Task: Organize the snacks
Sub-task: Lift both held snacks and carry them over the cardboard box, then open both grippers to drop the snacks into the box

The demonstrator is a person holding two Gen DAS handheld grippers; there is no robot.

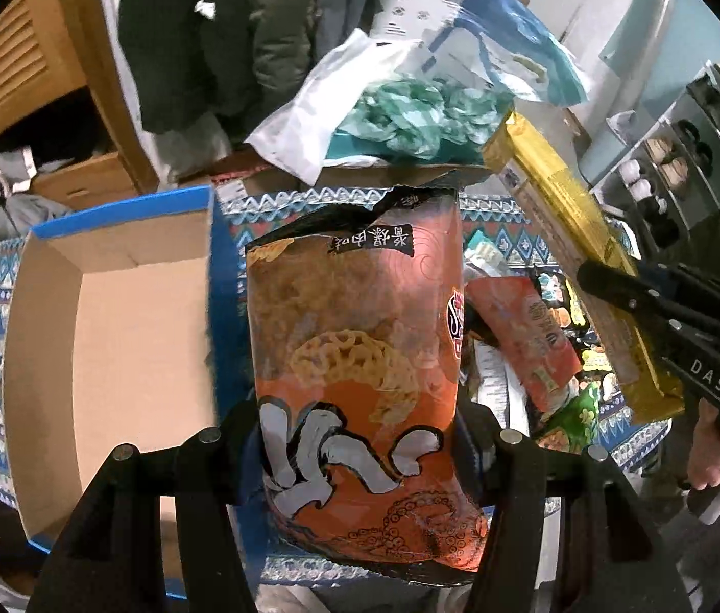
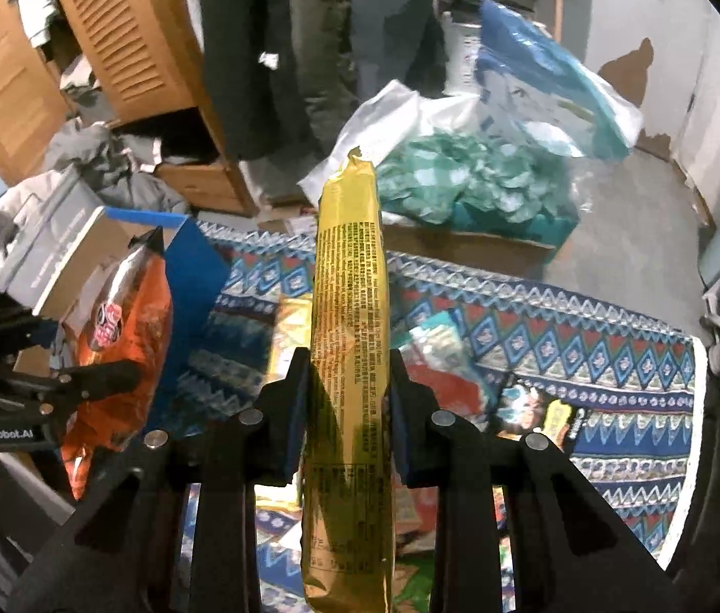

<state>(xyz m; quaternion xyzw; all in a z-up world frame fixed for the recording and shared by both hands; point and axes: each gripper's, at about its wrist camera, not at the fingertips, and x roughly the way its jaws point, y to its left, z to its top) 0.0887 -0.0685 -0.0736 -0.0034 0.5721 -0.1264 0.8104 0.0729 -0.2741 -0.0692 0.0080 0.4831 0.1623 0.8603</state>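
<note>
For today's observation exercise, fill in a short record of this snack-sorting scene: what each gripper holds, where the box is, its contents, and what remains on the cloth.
left gripper: shut on the orange snack bag, held upright
right gripper: shut on the long yellow packet, gripped across its narrow width
cardboard box: open, blue outside, to the left of the orange bag in the left wrist view
box contents: none visible
patterned cloth: several more snack packets lie on it, among them a small red packet
</note>
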